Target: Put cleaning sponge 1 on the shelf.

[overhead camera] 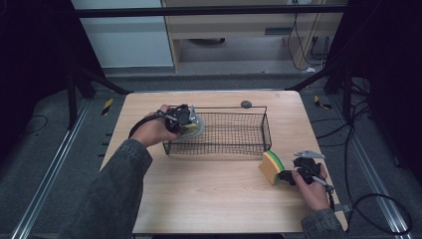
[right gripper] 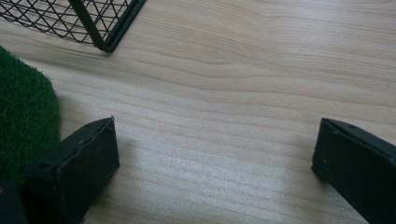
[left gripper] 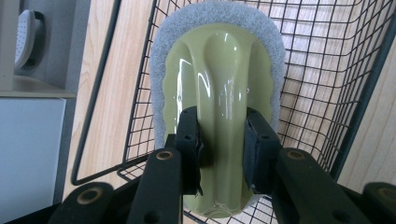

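While the left gripper (left gripper: 223, 140) clamps a scrubber (left gripper: 219, 84) over the basket (overhead camera: 226, 130), up close the right gripper (right gripper: 212, 158) gapes beside a sponge (overhead camera: 271, 167).

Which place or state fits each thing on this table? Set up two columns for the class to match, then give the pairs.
Things:
1. scrubber with the green handle
2. sponge
3. wire basket
4. right claw

Places or states:
A. open above bare wood, nothing between its jaws
B. clamped by its handle in the left claw, over the basket's left end
C. on the table beside the right claw, outside the basket
D. in the middle of the table

Pairs: 1-B, 2-C, 3-D, 4-A
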The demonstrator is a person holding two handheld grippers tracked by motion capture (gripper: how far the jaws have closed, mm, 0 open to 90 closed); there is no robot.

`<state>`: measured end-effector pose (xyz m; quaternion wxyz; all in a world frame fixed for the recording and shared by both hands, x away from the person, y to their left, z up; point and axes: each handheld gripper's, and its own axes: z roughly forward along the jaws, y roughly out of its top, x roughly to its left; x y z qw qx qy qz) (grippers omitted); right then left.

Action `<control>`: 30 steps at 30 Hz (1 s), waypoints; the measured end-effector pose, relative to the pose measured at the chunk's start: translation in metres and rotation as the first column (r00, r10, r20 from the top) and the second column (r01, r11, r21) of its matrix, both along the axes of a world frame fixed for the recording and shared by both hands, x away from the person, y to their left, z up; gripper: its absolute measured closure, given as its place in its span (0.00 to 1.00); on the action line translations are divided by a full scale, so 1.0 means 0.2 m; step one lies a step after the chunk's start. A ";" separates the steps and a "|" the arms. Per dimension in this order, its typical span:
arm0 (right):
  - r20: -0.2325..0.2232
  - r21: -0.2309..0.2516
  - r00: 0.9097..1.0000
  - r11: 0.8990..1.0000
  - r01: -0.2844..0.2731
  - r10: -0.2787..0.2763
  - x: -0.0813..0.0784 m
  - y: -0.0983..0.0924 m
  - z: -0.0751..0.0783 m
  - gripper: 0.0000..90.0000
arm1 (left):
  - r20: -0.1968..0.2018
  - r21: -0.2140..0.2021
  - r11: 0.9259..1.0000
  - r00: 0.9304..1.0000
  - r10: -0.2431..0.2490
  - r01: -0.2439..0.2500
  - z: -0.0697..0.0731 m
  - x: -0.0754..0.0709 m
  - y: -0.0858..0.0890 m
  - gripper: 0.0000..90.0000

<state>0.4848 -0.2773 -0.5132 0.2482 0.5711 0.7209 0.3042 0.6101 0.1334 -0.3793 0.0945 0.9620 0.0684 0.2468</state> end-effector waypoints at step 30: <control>-0.001 0.002 1.000 1.000 0.001 -0.001 0.00 0.00 0.00 0.01 | -0.082 -0.003 1.000 0.996 0.022 -0.023 -0.15 0.06 0.00 0.78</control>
